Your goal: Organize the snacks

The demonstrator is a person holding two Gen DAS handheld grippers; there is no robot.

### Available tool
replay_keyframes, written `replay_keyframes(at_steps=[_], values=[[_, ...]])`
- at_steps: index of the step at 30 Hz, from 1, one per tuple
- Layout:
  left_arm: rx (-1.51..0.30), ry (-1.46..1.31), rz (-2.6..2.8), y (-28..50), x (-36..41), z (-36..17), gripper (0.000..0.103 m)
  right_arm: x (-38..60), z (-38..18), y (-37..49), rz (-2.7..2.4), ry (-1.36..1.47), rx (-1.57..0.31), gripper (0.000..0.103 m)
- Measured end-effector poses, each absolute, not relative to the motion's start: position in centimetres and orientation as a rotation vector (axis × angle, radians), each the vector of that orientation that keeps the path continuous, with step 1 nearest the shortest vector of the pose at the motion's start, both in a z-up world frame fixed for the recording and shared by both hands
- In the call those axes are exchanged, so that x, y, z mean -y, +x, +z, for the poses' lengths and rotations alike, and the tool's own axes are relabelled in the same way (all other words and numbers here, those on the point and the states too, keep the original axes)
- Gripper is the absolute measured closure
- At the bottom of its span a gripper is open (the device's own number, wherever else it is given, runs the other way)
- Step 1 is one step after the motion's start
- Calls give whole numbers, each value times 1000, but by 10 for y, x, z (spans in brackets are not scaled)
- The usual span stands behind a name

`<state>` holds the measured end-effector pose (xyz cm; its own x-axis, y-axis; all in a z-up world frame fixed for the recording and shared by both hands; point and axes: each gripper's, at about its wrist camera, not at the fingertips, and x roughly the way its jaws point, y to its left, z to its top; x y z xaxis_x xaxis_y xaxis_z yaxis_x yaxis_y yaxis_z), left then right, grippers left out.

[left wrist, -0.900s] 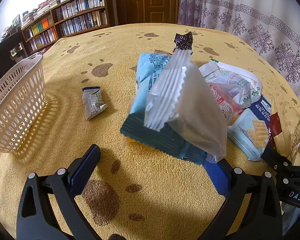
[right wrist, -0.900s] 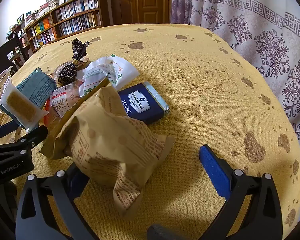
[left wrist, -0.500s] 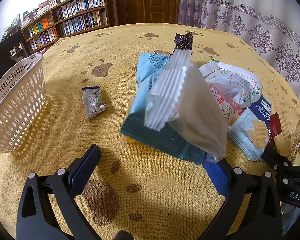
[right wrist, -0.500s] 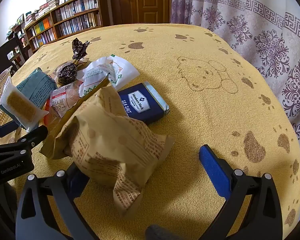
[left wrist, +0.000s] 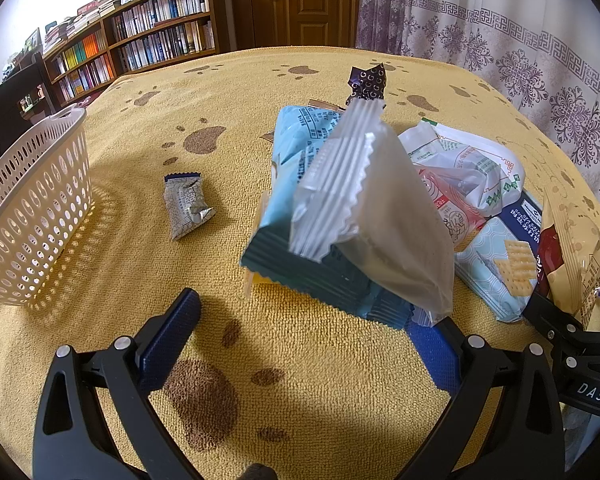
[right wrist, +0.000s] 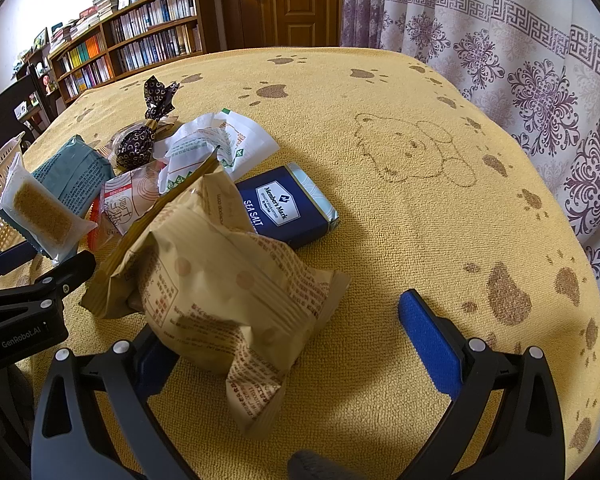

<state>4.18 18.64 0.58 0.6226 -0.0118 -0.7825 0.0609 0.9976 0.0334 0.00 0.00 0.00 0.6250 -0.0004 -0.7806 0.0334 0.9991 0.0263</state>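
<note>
I hold both tongs low over the counter [right wrist: 400,128], which carries a yellow paw-print cloth. My left tongs [left wrist: 300,332] stand wide, with nothing between their blue pads. A frosted white packet [left wrist: 376,220] leans on a teal snack pack [left wrist: 296,184] just ahead of the right pad; whether it touches that pad I cannot tell from this angle. A small grey wrapped snack [left wrist: 186,210] lies apart to the left, between the pile and the white perforated basket [left wrist: 32,216] at the counter's left edge. My right tongs [right wrist: 296,332] are also wide; a tan crinkled snack bag [right wrist: 220,276] rests against the left pad, unclamped. Behind it lies a navy sea-salt box [right wrist: 286,210], a white-and-green wrapper [right wrist: 220,144] and a dark twisted candy [right wrist: 140,140].
</note>
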Motion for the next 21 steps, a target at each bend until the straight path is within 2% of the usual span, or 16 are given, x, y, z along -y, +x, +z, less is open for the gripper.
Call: replay_keyframes(at_steps=[21], values=[[-905,60,-33,44,-184,6,3,0,0,0,-21,37,-897,5]])
